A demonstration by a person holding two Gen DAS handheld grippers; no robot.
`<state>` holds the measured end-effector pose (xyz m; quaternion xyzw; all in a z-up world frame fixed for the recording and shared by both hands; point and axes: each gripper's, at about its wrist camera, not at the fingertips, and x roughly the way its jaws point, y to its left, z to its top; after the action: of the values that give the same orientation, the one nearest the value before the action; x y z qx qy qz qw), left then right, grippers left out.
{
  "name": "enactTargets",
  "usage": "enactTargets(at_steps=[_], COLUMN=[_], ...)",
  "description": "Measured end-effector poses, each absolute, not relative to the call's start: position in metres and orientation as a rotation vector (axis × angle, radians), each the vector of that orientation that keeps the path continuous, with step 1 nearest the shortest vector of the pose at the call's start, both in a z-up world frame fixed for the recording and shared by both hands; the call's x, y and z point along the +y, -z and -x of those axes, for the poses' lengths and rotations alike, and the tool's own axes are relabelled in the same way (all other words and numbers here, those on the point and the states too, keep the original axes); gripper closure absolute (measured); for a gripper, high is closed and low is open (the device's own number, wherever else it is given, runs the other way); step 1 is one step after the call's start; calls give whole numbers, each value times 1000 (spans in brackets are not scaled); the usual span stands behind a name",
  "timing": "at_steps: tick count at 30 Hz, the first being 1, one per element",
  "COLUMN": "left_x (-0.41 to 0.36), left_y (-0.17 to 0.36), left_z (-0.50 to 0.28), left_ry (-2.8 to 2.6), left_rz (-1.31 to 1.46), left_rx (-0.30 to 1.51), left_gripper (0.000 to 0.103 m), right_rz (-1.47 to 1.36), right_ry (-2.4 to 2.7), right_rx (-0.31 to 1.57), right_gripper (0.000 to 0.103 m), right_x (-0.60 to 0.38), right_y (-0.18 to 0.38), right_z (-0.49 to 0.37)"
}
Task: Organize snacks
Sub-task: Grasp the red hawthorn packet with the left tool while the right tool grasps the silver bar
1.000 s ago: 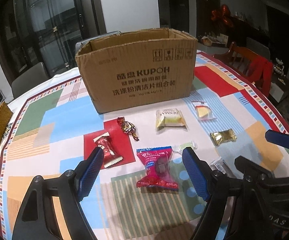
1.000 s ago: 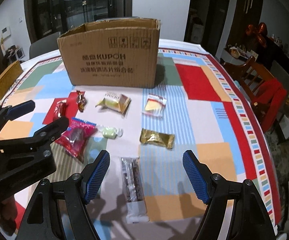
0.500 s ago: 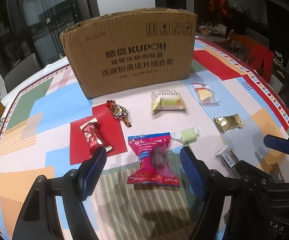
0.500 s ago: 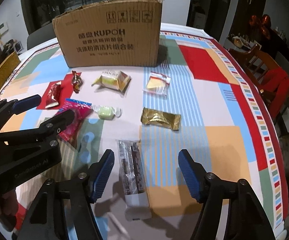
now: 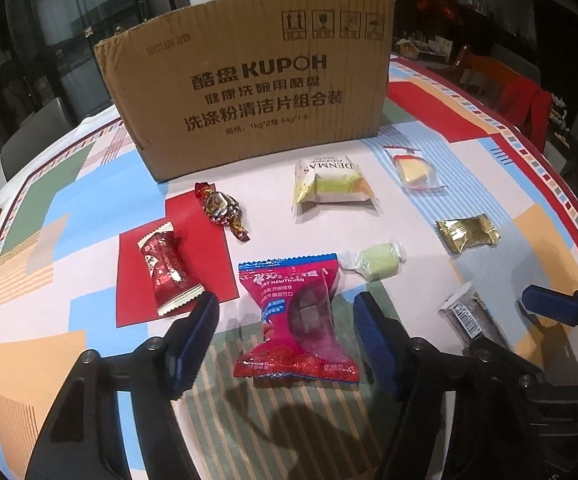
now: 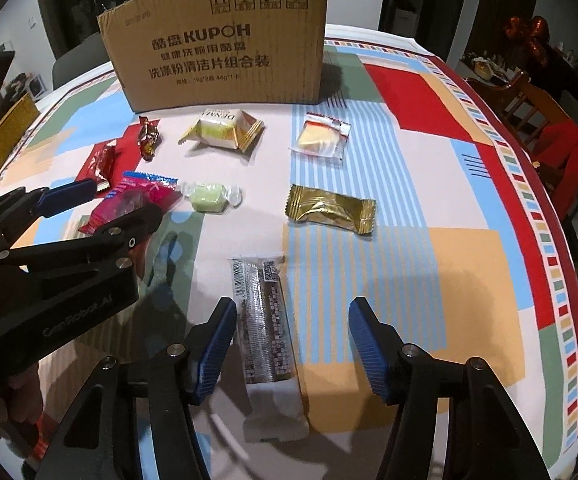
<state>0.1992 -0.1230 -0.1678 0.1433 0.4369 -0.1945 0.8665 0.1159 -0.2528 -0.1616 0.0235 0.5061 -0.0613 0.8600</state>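
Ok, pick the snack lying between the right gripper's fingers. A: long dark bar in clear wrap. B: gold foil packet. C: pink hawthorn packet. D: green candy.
A: in the right wrist view the long dark bar lies on the tablecloth between the open fingers of the right gripper, nearer one of them.

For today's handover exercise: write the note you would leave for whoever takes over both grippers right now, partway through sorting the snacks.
Left gripper: jaws have just been closing, open around the pink hawthorn packet, not pressing it.
Right gripper: jaws have just been closing, open; the long dark bar lies between them, nearer the left finger.
Both packets lie flat on the tablecloth.
Done: nothing seen moved; eight snacks lie in front of the cardboard box.
Left: grip both, then sort the rest.
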Motion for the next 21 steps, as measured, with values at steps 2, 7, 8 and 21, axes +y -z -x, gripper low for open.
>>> enactTargets(at_steps=[2, 7, 8, 21], left_x=[-123, -123, -124, -123], left_y=[170, 172, 173, 177], left_z=[-200, -202, -202, -201], left_ry=[405, 404, 406, 421], left_rz=[-299, -294, -295, -292], left_rx=[920, 925, 927, 935], left_gripper=[38, 44, 47, 65], right_rz=[-55, -63, -65, -51], right_ry=[126, 123, 121, 124], right_rx=[1071, 1075, 1076, 1072], right_gripper=[50, 61, 67, 81], right_x=[-253, -254, -254, -254], right_y=[164, 166, 167, 166], right_z=[-117, -118, -118, -118])
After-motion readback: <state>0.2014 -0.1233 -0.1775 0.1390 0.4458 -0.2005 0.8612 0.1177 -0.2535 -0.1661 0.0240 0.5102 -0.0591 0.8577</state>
